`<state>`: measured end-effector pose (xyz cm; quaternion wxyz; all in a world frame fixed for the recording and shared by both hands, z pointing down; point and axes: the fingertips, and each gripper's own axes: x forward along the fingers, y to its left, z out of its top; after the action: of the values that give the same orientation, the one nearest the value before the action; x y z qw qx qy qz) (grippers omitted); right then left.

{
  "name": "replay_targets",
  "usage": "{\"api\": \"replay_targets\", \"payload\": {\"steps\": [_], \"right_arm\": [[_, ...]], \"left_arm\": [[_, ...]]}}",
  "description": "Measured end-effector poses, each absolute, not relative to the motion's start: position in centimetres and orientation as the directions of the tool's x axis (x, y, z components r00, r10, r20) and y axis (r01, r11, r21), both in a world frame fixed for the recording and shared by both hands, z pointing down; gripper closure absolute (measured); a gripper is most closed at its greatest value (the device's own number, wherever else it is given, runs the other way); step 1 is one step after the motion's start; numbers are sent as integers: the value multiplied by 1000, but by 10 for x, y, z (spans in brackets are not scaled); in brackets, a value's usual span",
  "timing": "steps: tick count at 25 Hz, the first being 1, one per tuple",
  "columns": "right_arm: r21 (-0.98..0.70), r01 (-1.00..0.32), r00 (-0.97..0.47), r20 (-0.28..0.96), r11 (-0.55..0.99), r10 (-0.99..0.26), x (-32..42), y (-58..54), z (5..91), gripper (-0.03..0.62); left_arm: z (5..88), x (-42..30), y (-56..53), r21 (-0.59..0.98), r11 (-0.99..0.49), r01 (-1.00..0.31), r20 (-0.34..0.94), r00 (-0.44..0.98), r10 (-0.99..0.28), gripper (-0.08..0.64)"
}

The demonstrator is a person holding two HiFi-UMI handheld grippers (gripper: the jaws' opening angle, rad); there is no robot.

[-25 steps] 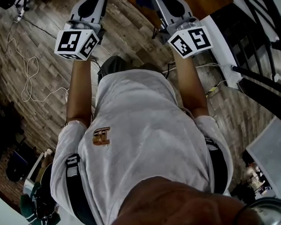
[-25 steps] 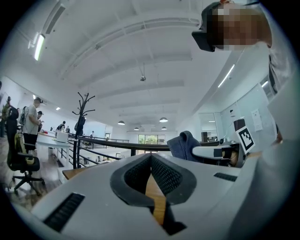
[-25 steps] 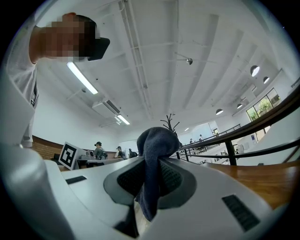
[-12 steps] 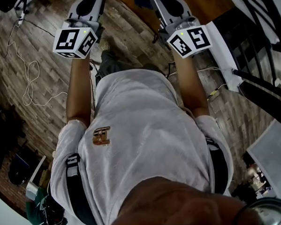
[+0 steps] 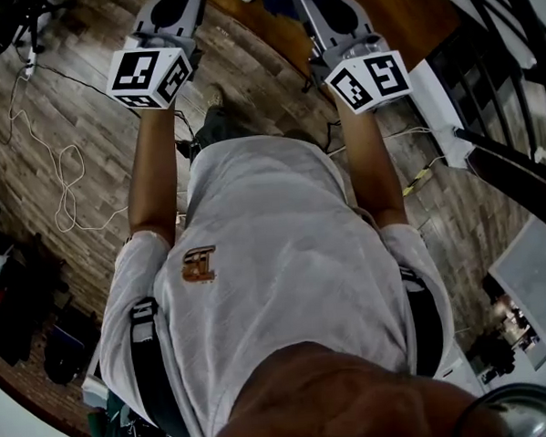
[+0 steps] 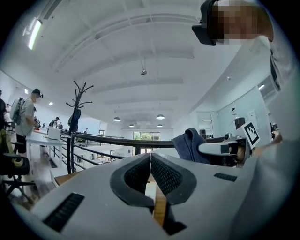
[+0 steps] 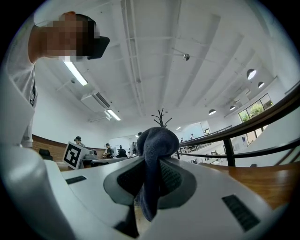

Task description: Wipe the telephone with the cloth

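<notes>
Now, right hand-held gripper (image 7: 151, 159) clamping cloth (image 7: 157, 138), left hand-held gripper (image 6: 151, 161) closed

The dark blue-grey fabric cloth (image 7: 157, 140) was pinched between the jaws of the right gripper (image 7: 152, 165), bunched in a rounded fold above them, tail hanging below.

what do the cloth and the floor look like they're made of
Cloth: soft dark blue-grey fabric, matte and slightly fuzzy, bunching in limp folds; possibly microfibre or cotton. Floor: wood-look planks, grey-brown with visible grain and seams; real wood or laminate can't be told.
</notes>
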<state>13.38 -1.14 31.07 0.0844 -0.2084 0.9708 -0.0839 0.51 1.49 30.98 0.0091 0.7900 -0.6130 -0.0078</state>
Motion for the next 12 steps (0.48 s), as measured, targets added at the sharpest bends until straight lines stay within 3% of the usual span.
{"api": "replay_targets", "payload": {"steps": [12], "right_arm": [[-250, -594, -790, -3, 765, -614, -43, -122, 336, 520]], "left_arm": [[354, -168, -126, 30, -434, -901, 173, 432, -885, 538]]}}
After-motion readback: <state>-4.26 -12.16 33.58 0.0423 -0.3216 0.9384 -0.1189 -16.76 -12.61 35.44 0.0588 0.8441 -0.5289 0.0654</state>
